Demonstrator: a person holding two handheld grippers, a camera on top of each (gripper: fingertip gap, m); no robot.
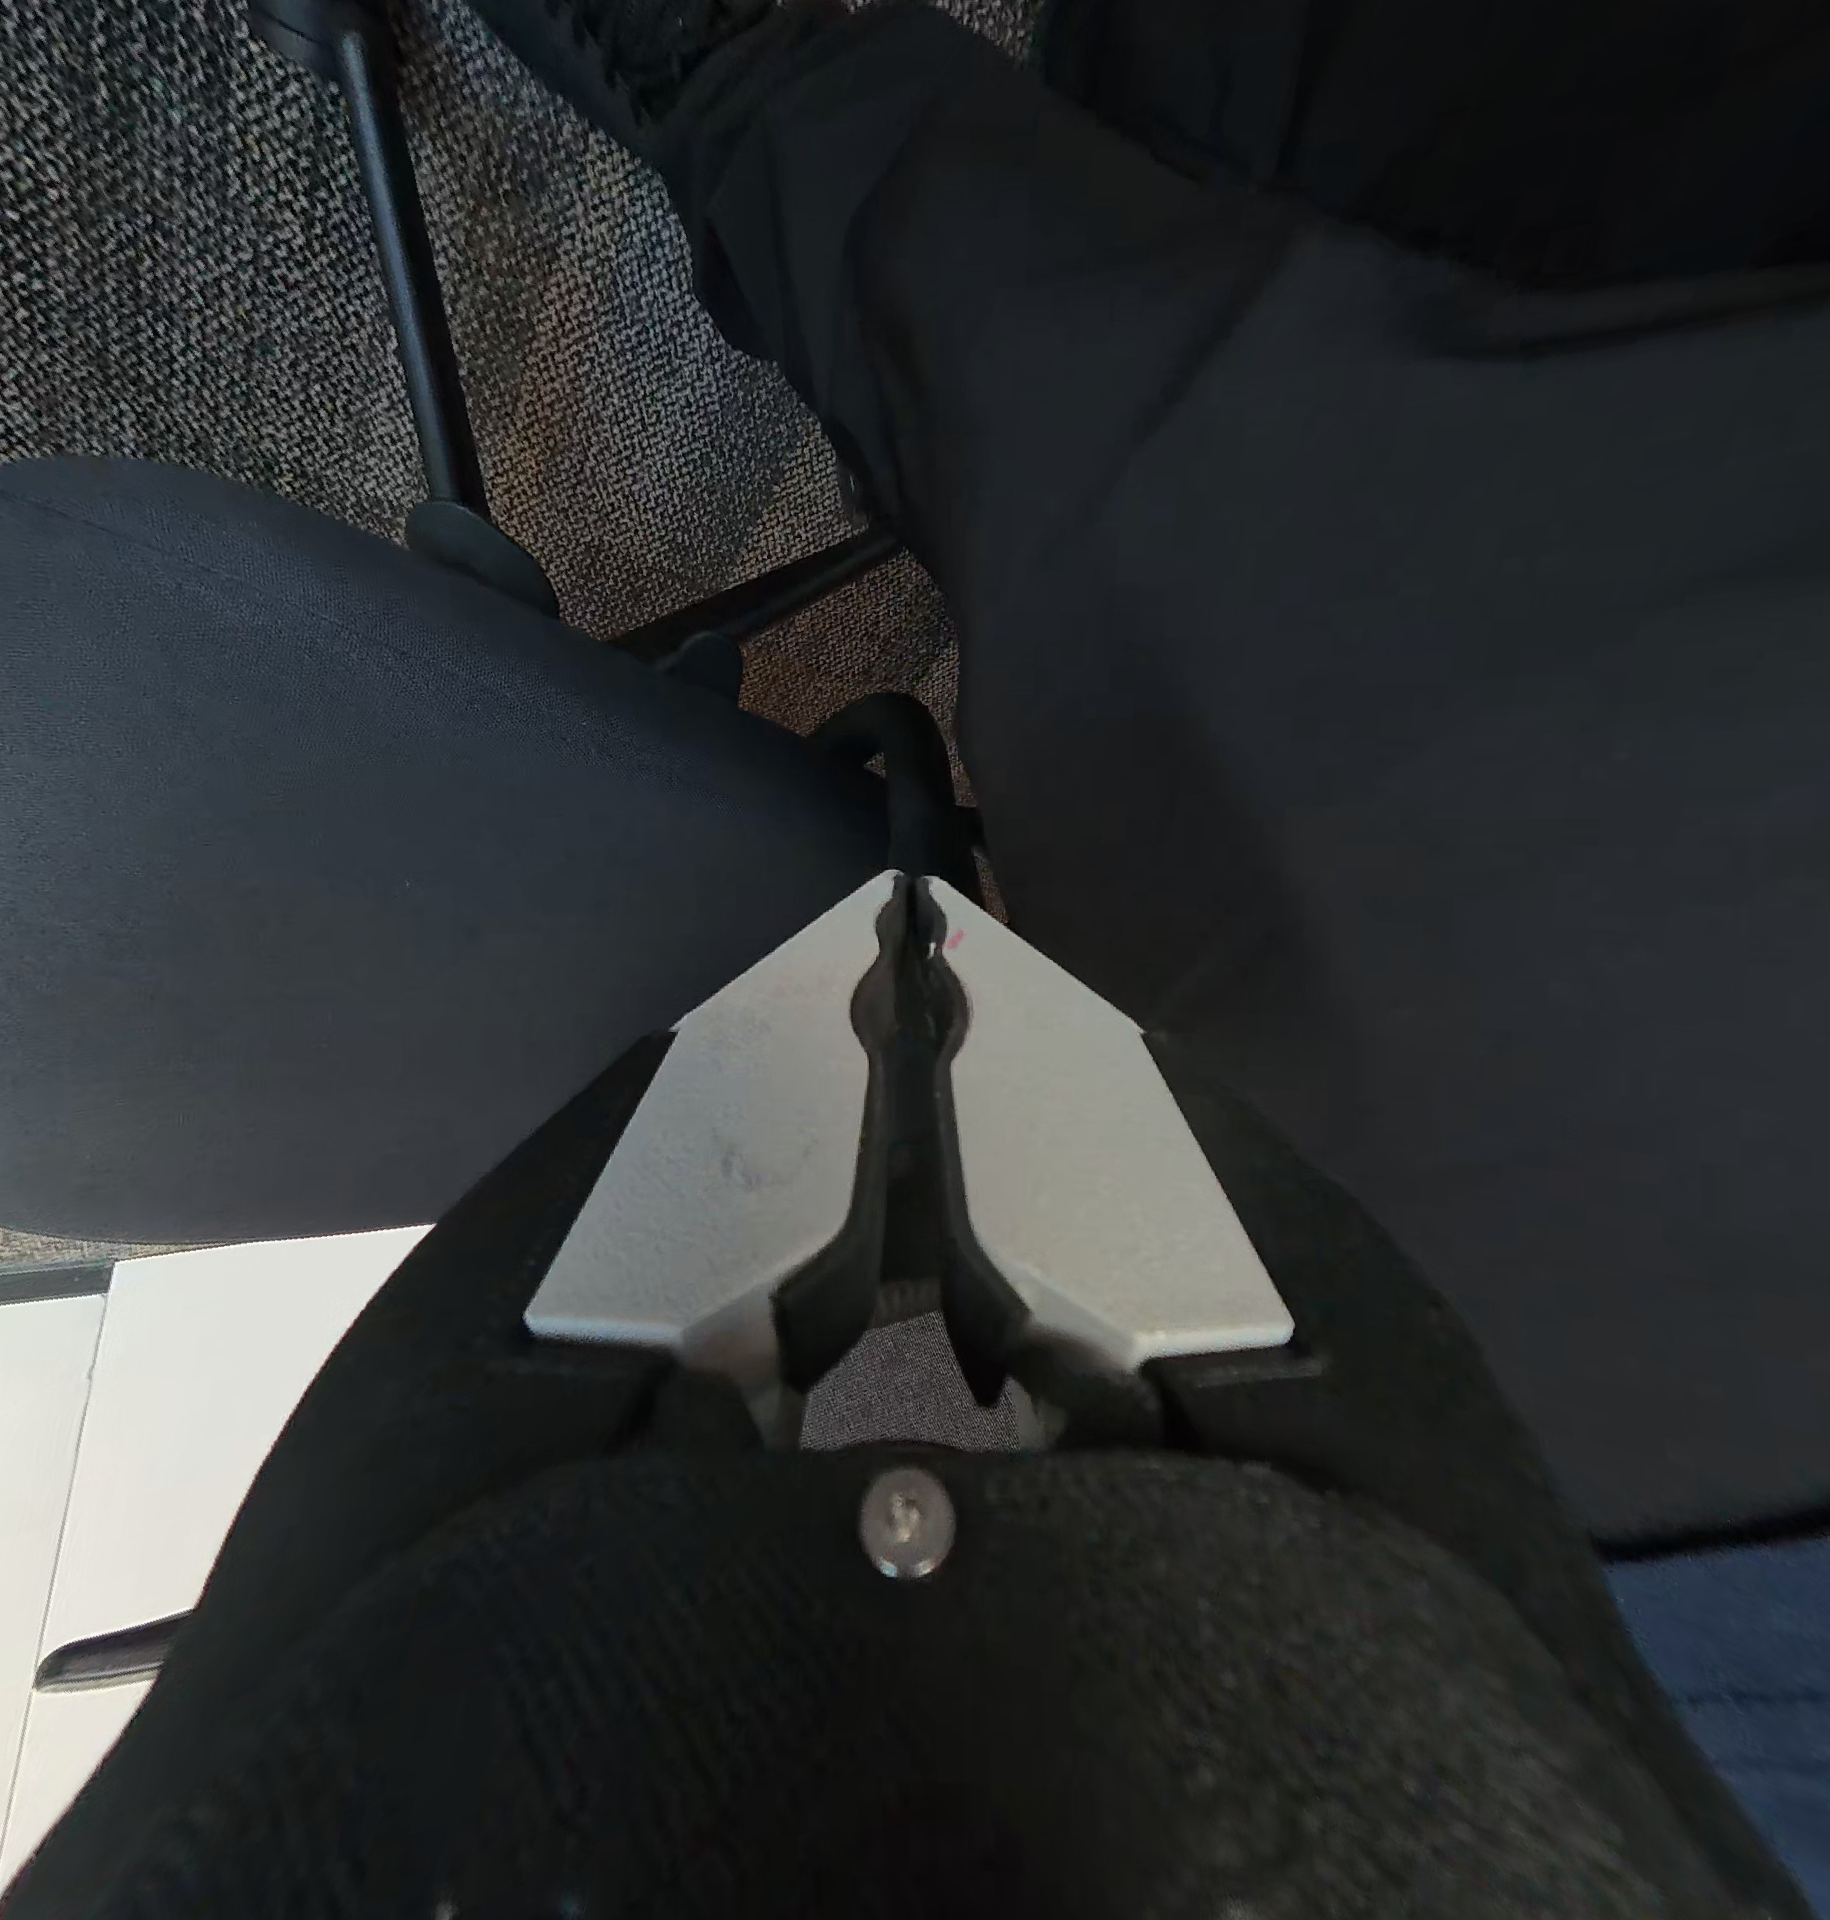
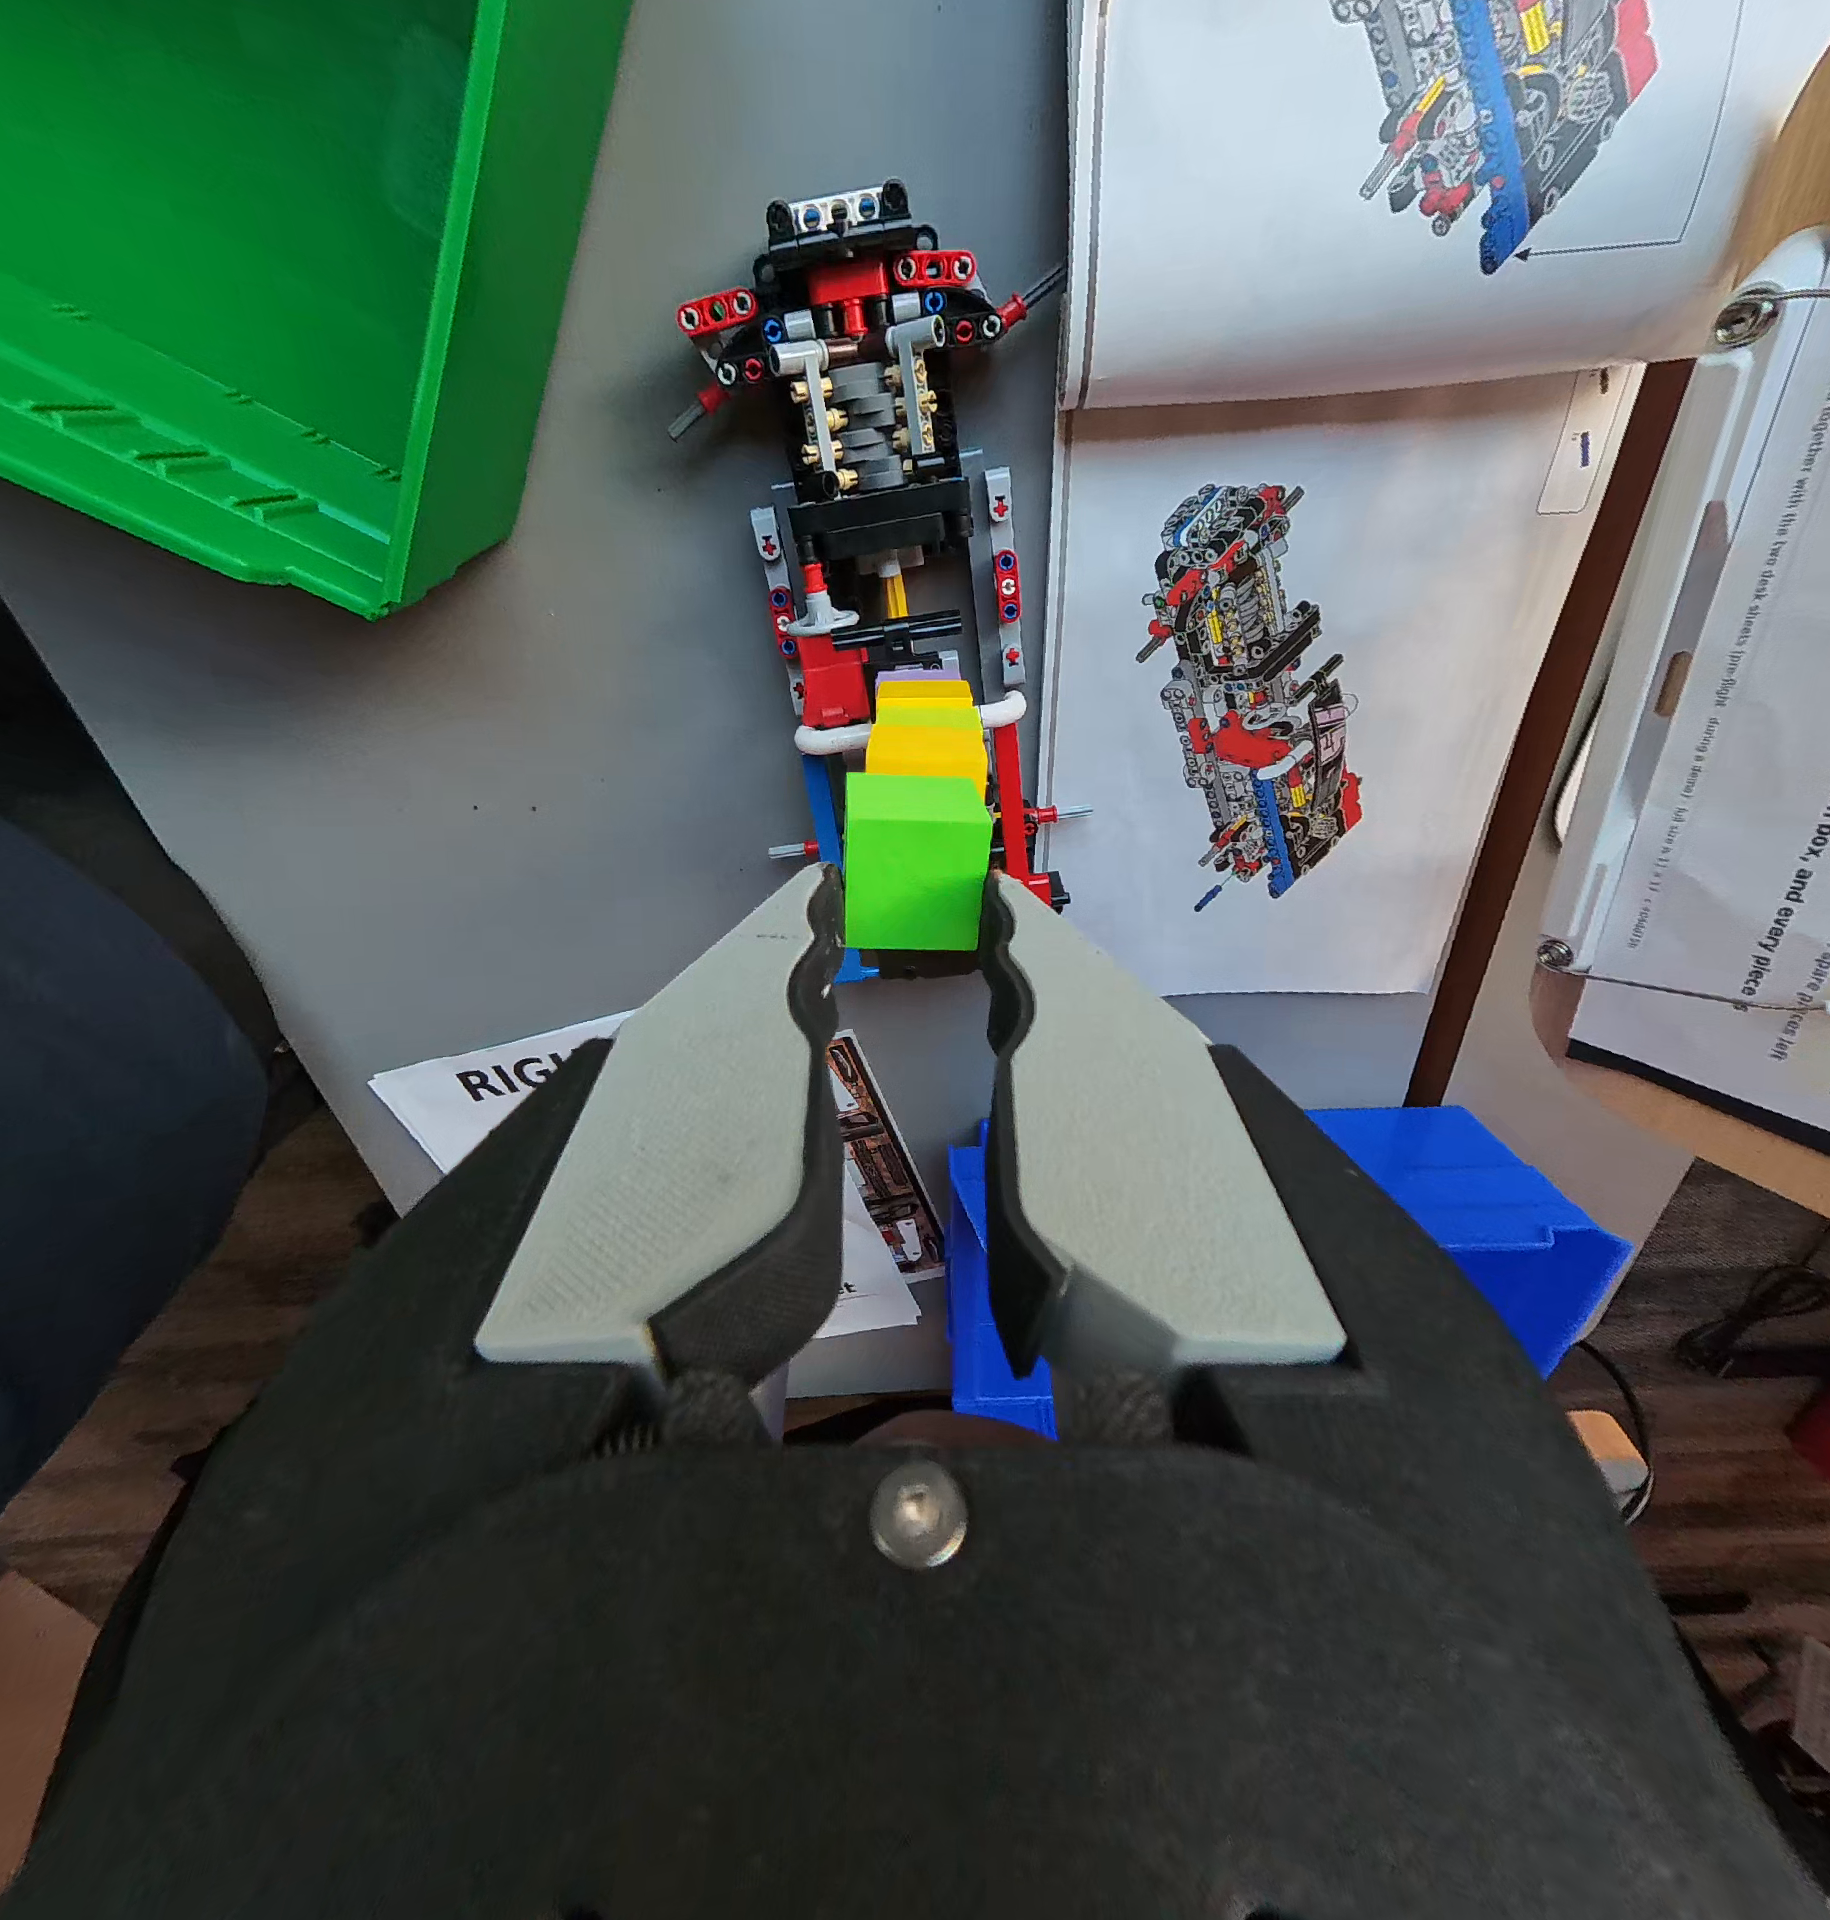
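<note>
1. The right tongs [image 2: 913, 904] pinch a bright green cube [image 2: 916, 878], one dark pad pressed against each of its side faces.
2. The green cube is the near end of a row of blocks: just behind it sits a yellow block [image 2: 926, 750], then a yellow-green one, another yellow one and a pale purple one at the far end, partly hidden.
3. The row lies over the near half of a brick-built vehicle chassis [image 2: 864, 416] in red, black, grey and blue, which lies lengthwise on the grey tabletop [image 2: 578, 727].
4. Right of the chassis lie open instruction pages [image 2: 1306, 675] with coloured drawings of a similar model.
5. Left of the chassis and farther back stands a green plastic bin [image 2: 215, 291].
6. Nearer than the chassis, a blue bin [image 2: 1462, 1216] sits at the tabletop's edge, with a printed sheet [image 2: 495, 1091] to its left, partly covered by the tongs.
7. The left tongs [image 1: 909, 894] are pressed together with nothing between them, pointing down at speckled carpet [image 1: 163, 260].
8. Beside their tips are a dark padded seat [image 1: 319, 831] on the left and dark cloth [image 1: 1358, 727] on the right, with black chair legs [image 1: 402, 312] beyond.
</note>
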